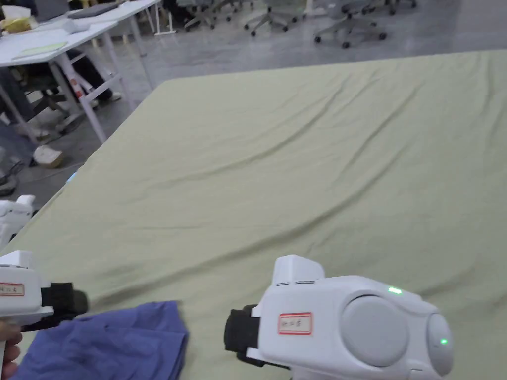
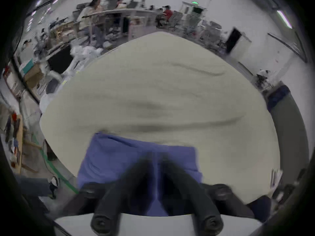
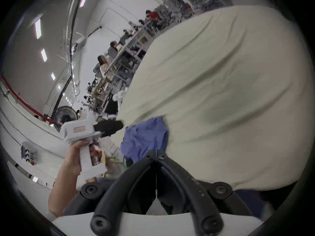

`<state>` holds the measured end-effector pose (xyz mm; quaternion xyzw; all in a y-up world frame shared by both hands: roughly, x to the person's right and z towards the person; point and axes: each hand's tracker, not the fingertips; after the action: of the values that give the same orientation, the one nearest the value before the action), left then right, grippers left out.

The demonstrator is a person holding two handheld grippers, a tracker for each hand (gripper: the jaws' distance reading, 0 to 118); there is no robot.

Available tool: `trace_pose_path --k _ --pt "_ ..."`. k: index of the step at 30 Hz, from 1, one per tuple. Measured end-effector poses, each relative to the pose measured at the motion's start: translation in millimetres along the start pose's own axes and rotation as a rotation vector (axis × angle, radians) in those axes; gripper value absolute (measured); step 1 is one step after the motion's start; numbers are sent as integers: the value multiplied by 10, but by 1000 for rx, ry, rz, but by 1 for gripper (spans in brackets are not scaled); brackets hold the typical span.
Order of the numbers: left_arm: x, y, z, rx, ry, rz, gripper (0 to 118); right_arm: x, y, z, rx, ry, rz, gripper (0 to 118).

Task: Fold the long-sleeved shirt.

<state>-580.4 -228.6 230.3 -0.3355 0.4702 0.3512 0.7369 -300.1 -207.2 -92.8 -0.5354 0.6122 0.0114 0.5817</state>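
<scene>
A blue-purple shirt [image 1: 109,341] lies crumpled at the near left corner of the pale green table cover [image 1: 297,173]. My left gripper [image 1: 84,303] hangs just above the shirt's left edge with its jaws together. In its own view the left gripper [image 2: 156,156] is blurred, the shirt [image 2: 136,154] lies behind the black jaws, and no cloth is pinched. My right gripper [image 1: 228,331] floats to the right of the shirt, apart from it. Its own view has the right gripper [image 3: 156,154] shut on nothing, the shirt [image 3: 144,135] beyond, and the left gripper [image 3: 121,124] at the shirt's edge.
The green cover spreads wide, wrinkled, to the back and right. White desks [image 1: 49,44] and office chairs [image 1: 346,24] stand on the grey floor beyond the far left edge. Another white device [image 1: 15,213] sits at the left border. People sit at desks [image 2: 92,8] in the background.
</scene>
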Motion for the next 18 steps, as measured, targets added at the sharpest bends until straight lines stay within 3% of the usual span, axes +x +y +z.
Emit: trace_pose_path --k 2,5,7,12,14,17,18 --pt "546 -35 303 126 22 -113 7 249 116 448 91 -119 -12 3" --pt "1551 -233 889 270 -153 -197 7 574 218 1238 288 -316 11 3" --pt "2088 -380 1243 365 -256 -202 7 725 214 1787 423 -398 44 3" --pt "2919 -768 1877 676 -299 -339 6 763 41 2879 712 -707 236 3" --pt "3159 -943 2027 721 -380 -292 6 764 -27 3162 804 -760 275 4" --pt "3642 -1236 2215 713 -439 -237 6 757 -141 3488 888 -749 301 6" --pt "3749 -1307 2275 761 -412 -293 6 761 -179 3557 909 -746 306 7"
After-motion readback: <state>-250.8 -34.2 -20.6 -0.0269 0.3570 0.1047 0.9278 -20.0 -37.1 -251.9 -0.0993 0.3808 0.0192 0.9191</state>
